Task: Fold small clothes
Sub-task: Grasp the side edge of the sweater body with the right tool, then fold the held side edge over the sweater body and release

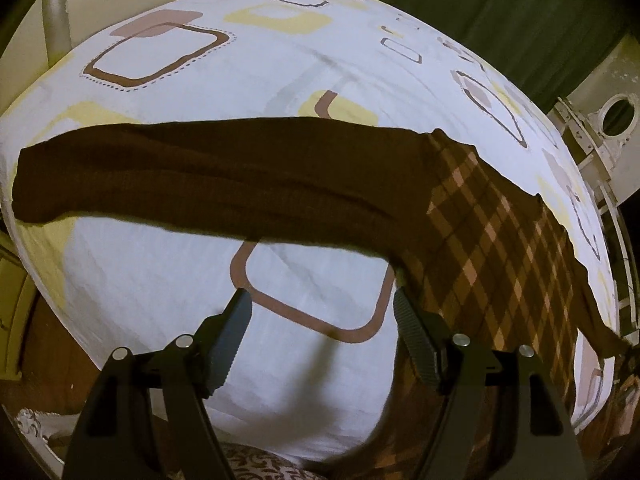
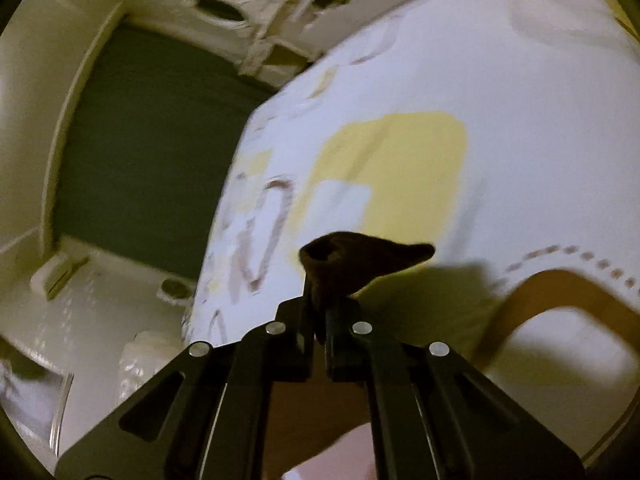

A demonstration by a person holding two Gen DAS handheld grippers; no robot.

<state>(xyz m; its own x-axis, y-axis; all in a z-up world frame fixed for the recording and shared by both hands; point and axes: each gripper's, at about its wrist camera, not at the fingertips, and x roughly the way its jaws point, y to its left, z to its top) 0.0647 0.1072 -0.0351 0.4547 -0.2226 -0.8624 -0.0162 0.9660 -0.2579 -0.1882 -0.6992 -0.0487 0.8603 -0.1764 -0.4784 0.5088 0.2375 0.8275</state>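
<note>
1. Fingers (image 2: 310, 320) of the right gripper (image 2: 319, 312) are clenched tight on a bit of dark brown cloth. The pinched bit pokes up past the tips like a little bump.
2. Fingers (image 1: 240, 320) of the left gripper (image 1: 322, 316) are spread apart, with nothing between them. They hang over bare sheet, near the low edge of the garment.
3. The garment (image 1: 248, 184) is a small piece of clothing, dark brown on the left and checked brown and tan on the right. It lies spread across the bed (image 1: 240, 80), in a long band from the left side to the right side.
4. The checked part (image 1: 500, 248) comes down toward the near right edge of the bed, just beside the left gripper's right finger.
5. I think the right gripper holds one end of the garment so that end can be carried over to make a fold. The right wrist view is blurry, so I cannot tell which end it holds.
6. I think the left gripper waits with room between its fingers so it can take the near edge and help.
7. The bed sheet is white with yellow and brown squares. A green curtain (image 1: 500, 20) hangs at the far right.
</note>
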